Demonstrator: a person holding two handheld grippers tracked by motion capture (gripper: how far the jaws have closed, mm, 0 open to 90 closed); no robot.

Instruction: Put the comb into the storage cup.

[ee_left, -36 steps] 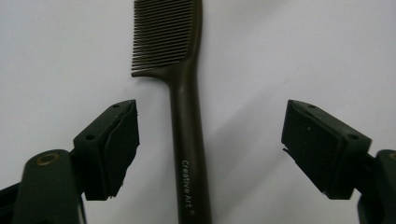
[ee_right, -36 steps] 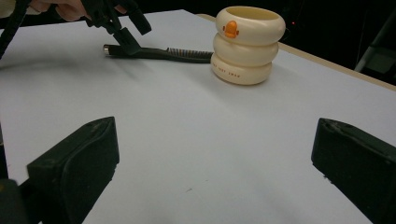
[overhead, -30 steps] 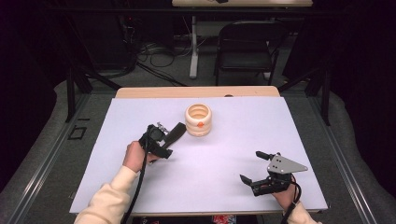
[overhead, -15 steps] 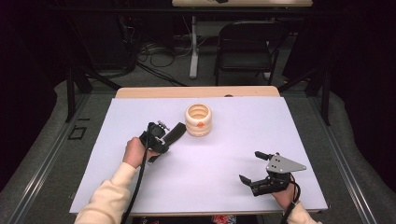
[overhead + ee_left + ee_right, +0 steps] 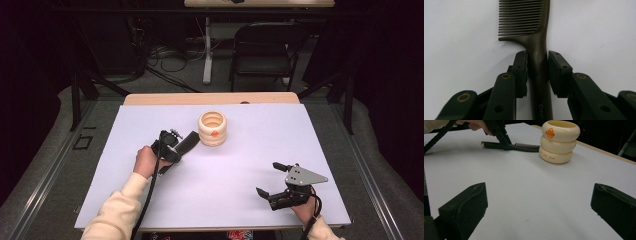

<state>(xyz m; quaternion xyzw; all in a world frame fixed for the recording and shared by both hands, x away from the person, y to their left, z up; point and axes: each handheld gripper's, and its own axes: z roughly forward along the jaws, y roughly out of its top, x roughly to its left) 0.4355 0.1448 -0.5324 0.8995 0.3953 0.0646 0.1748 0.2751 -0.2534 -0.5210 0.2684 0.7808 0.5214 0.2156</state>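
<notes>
Comb (image 5: 537, 50): flat on desk (image 5: 240, 180), teeth end just beside duck cup (image 5: 212, 129). Left tool (image 5: 537, 72): just closing, pinching handle below teeth (for balanced lift, presumably). Right tool (image 5: 274, 178): wide, empty, well apart from cup, parked clear.

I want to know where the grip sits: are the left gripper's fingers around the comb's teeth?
No: the left gripper has its fingers on either side of the comb handle, below the teeth.
</notes>
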